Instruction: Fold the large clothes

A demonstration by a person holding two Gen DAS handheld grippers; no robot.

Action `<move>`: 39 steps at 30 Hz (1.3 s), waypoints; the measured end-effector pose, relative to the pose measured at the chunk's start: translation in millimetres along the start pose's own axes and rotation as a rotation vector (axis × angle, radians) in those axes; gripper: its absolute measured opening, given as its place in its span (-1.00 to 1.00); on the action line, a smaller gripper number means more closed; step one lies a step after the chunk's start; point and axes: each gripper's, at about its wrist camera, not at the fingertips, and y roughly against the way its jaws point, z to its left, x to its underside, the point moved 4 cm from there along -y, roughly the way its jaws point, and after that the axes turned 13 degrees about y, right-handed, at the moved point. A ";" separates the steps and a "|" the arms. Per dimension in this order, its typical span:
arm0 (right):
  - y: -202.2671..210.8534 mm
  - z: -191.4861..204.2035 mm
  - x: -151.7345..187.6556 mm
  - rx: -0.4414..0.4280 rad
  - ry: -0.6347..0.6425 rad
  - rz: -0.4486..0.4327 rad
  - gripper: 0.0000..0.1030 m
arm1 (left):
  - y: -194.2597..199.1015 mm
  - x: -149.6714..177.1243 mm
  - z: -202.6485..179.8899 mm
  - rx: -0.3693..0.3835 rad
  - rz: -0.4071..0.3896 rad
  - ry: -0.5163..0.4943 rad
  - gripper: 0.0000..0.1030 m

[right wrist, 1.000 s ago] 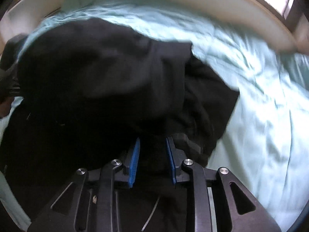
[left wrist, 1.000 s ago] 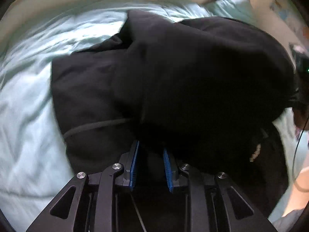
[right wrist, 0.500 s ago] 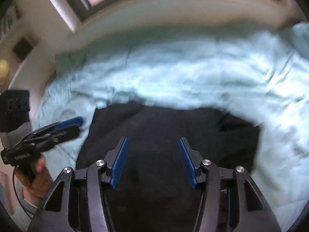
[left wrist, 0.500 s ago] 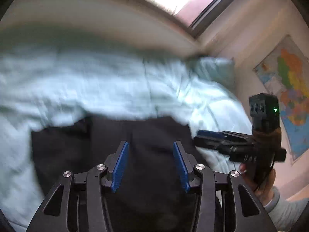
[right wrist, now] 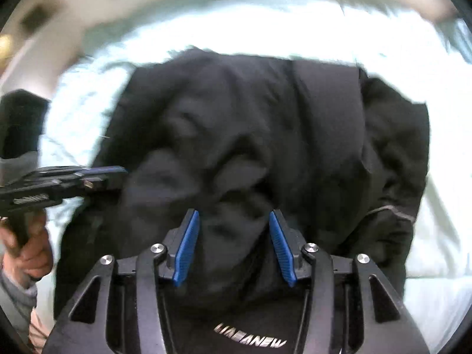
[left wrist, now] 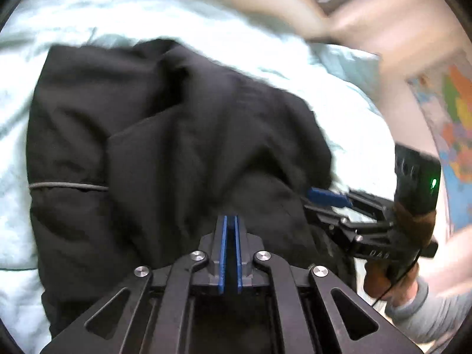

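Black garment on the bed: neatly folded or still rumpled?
Rumpled. The black garment lies bunched on the light bedsheet, layers overlapping unevenly, deep wrinkles, edges ragged rather than squared.

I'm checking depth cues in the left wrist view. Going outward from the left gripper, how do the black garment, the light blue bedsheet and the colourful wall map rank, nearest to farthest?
From the left gripper:
1. Black garment, directly ahead at the fingertips.
2. Light blue bedsheet, under and beyond the garment.
3. Colourful wall map, far right on the wall.
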 end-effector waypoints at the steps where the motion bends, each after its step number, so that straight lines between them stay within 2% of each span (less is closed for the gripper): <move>1: 8.1 7.1 -0.9 -0.018 0.012 -0.029 0.01 | 5.0 0.7 -5.8 0.019 -0.002 -0.013 -0.85; 2: 11.9 11.8 -1.4 -0.025 0.018 -0.044 0.01 | 6.0 7.0 -12.1 0.043 0.009 -0.028 -0.85; 4: 6.7 20.4 3.6 -0.017 0.043 -0.053 0.01 | -2.5 15.0 -10.1 0.007 0.014 -0.037 -0.85; 6: -19.2 22.3 19.3 0.007 0.057 0.033 -0.04 | -33.4 20.4 13.5 -0.143 0.074 0.012 -0.86; 7: -44.4 18.8 31.0 0.028 0.042 0.107 -0.06 | -44.8 21.9 25.9 -0.159 0.098 0.043 -0.87; 8: -58.3 18.4 41.7 0.025 0.024 0.149 -0.06 | -53.0 23.5 37.8 -0.139 0.119 0.091 -0.87; 10: -64.5 13.0 46.8 -0.001 -0.017 0.146 -0.06 | -48.9 24.1 43.5 -0.100 0.128 0.138 -0.89; 14: -21.1 12.7 44.9 -0.056 -0.057 0.099 -0.06 | 11.9 35.7 27.5 -0.058 0.033 0.103 -0.85; 17: 15.5 14.7 58.0 -0.044 -0.053 0.076 -0.05 | 61.1 58.3 29.6 -0.090 -0.005 0.116 -0.69; 18: 29.3 11.2 67.8 -0.032 -0.059 0.076 -0.04 | 80.7 71.8 37.1 -0.112 -0.019 0.131 -0.52; 19: 37.4 10.6 77.2 -0.017 -0.070 0.081 -0.02 | 94.0 80.3 42.2 -0.136 -0.031 0.150 -0.23; 21: 59.2 8.6 102.7 0.002 -0.114 0.091 -0.01 | 123.3 97.5 51.6 -0.179 -0.066 0.202 0.08; 24: 99.1 -2.8 128.5 0.003 -0.200 0.079 0.03 | 162.5 131.8 62.5 -0.148 -0.115 0.289 0.09; 26: 124.7 -16.4 158.9 0.013 -0.267 0.073 0.10 | 183.8 160.7 75.7 -0.156 -0.131 0.349 0.10; 30: 147.6 -32.9 220.8 0.035 -0.403 0.094 0.15 | 174.9 193.8 92.7 -0.229 -0.103 0.427 0.10; 33: 158.2 -43.9 260.6 0.067 -0.482 0.119 0.15 | 164.8 225.7 111.2 -0.247 -0.066 0.492 0.10; 37: 171.2 -51.5 307.7 0.119 -0.547 0.158 0.15 | 156.6 260.0 141.9 -0.272 -0.044 0.591 0.10; 39: 174.9 -53.5 324.1 0.133 -0.564 0.172 0.15 | 158.4 273.7 152.4 -0.286 -0.059 0.630 0.10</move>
